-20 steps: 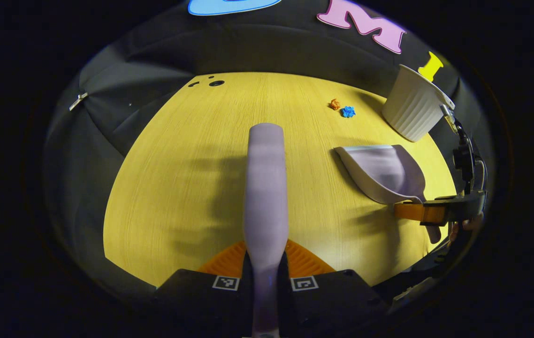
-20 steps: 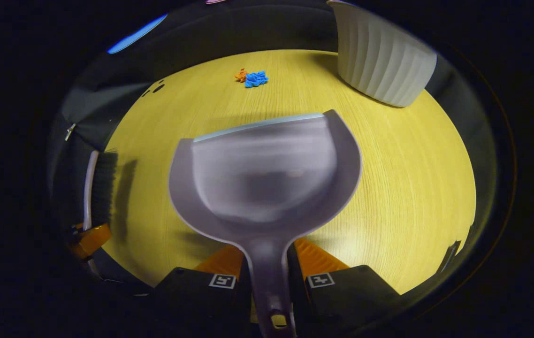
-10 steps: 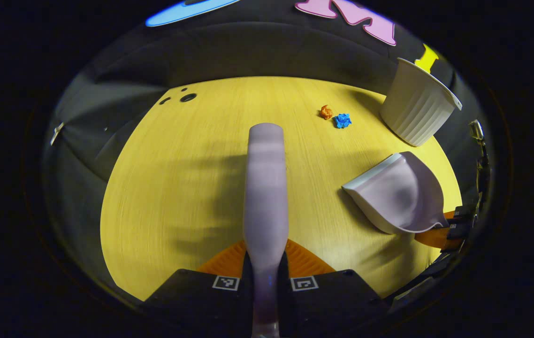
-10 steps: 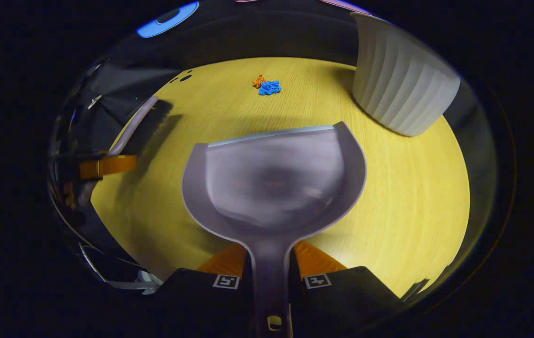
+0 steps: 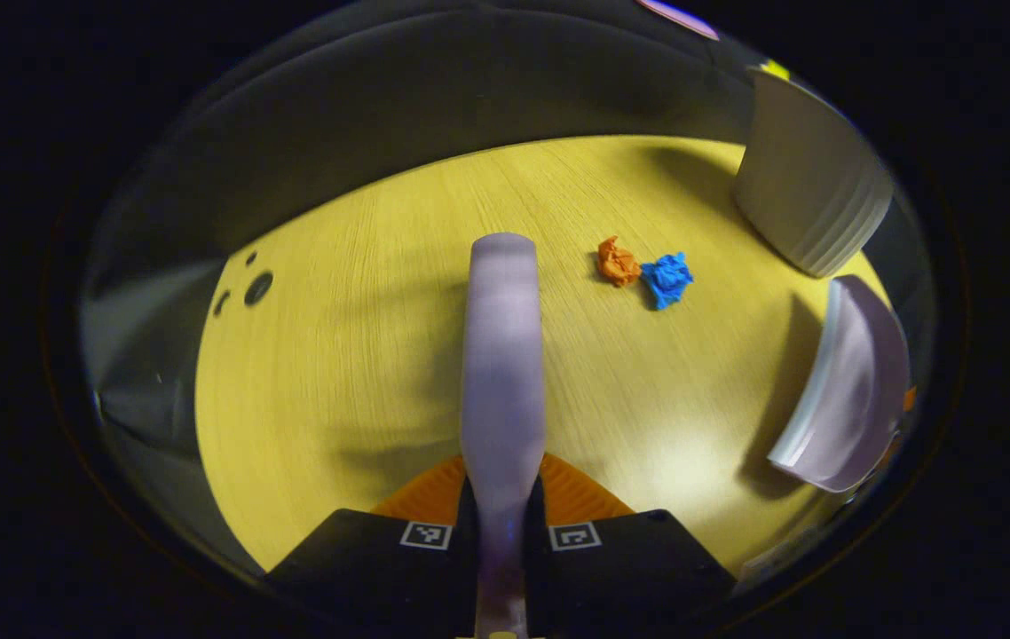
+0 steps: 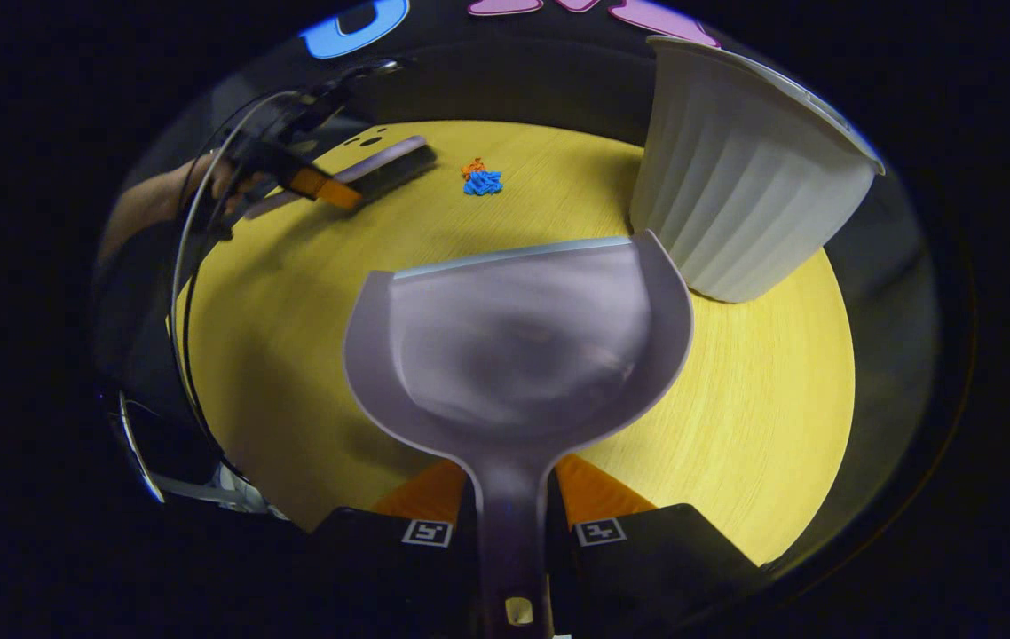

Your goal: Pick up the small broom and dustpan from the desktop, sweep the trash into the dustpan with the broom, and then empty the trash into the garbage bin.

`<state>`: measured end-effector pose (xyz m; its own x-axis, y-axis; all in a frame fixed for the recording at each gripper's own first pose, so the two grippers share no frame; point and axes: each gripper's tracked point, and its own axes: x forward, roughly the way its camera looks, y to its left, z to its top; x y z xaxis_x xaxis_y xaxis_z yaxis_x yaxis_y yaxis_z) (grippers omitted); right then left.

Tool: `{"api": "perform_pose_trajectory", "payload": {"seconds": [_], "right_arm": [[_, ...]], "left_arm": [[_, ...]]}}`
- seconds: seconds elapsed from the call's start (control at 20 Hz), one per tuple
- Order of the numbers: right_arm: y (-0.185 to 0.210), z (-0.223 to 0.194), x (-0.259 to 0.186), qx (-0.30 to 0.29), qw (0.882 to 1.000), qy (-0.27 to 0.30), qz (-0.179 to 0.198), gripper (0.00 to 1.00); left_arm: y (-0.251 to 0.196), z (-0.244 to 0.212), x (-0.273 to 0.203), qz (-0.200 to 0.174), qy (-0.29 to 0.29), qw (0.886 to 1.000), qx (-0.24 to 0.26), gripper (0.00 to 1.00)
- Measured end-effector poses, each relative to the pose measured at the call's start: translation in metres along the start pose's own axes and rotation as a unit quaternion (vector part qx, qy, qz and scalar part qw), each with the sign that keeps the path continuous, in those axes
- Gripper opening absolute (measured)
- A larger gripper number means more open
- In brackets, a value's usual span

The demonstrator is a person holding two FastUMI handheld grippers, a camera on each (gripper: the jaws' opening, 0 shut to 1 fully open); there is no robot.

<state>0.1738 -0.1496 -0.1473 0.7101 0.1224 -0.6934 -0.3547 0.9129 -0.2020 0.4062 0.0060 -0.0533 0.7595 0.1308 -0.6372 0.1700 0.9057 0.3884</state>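
My left gripper [image 5: 501, 484] is shut on the handle of the pale lilac broom [image 5: 501, 355], which points forward over the yellow table [image 5: 336, 355]. Two scraps lie just right of the broom's end: an orange paper ball [image 5: 617, 262] and a blue paper ball [image 5: 666, 279]. My right gripper [image 6: 512, 484] is shut on the handle of the lilac dustpan [image 6: 518, 351], held above the table with its mouth facing the scraps [image 6: 480, 178]. In the right gripper view, the broom [image 6: 385, 164] and the left gripper [image 6: 319, 185] hover left of the scraps. The dustpan [image 5: 842, 386] shows edge-on at the right of the left gripper view.
A white ribbed garbage bin [image 6: 736, 177] stands on the table to the right of the scraps, close to the dustpan's right corner; the bin [image 5: 811, 191] stands at the back right in the left gripper view. Dark holes [image 5: 256, 288] mark the table's left side. A hand [image 6: 194, 182] holds the left gripper.
My left gripper has carried the broom forward and toward the scraps, which now look nearer. The dustpan has come closer to the bin, and in the left gripper view swung out to the right edge.
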Motion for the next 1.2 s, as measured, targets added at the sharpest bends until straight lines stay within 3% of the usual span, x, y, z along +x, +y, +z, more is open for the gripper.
{"api": "perform_pose_trajectory", "payload": {"seconds": [0.2,0.3,0.35,0.55,0.75,0.8,0.95,1.1,1.15,1.2], "right_arm": [[-0.002,-0.008,0.008,-0.008,1.000,0.005,0.009,0.35],[0.004,-0.011,0.012,-0.005,1.000,0.011,0.023,0.35],[0.006,-0.011,0.013,-0.003,1.000,0.012,0.029,0.35],[0.013,-0.010,0.018,-0.004,0.999,0.014,0.045,0.35],[0.014,-0.011,0.019,0.002,0.999,0.014,0.050,0.35],[0.014,-0.011,0.019,0.005,0.999,0.013,0.052,0.35],[0.016,-0.011,0.019,0.011,0.998,0.008,0.054,0.36],[0.016,-0.011,0.020,0.017,0.998,0.005,0.056,0.35],[0.017,-0.010,0.020,0.023,0.998,0.003,0.056,0.35],[0.016,-0.010,0.022,0.024,0.998,0.001,0.053,0.35]], "left_arm": [[-0.012,0.055,0.025,-0.006,-0.034,0.989,0.146,0.26],[-0.031,0.066,0.037,-0.027,-0.035,0.981,0.191,0.29],[-0.039,0.069,0.038,-0.034,-0.035,0.977,0.209,0.25],[-0.070,0.071,0.030,-0.082,-0.035,0.963,0.255,0.26],[-0.130,0.040,0.004,-0.163,-0.015,0.952,0.260,0.26],[-0.138,0.035,-0.002,-0.170,-0.010,0.952,0.254,0.26],[-0.188,0.006,-0.028,-0.235,0.013,0.947,0.220,0.26],[-0.203,-0.005,-0.040,-0.241,0.023,0.947,0.213,0.29],[-0.208,-0.007,-0.046,-0.259,0.028,0.947,0.189,0.23],[-0.217,-0.013,-0.054,-0.285,0.037,0.943,0.168,0.24]]}}
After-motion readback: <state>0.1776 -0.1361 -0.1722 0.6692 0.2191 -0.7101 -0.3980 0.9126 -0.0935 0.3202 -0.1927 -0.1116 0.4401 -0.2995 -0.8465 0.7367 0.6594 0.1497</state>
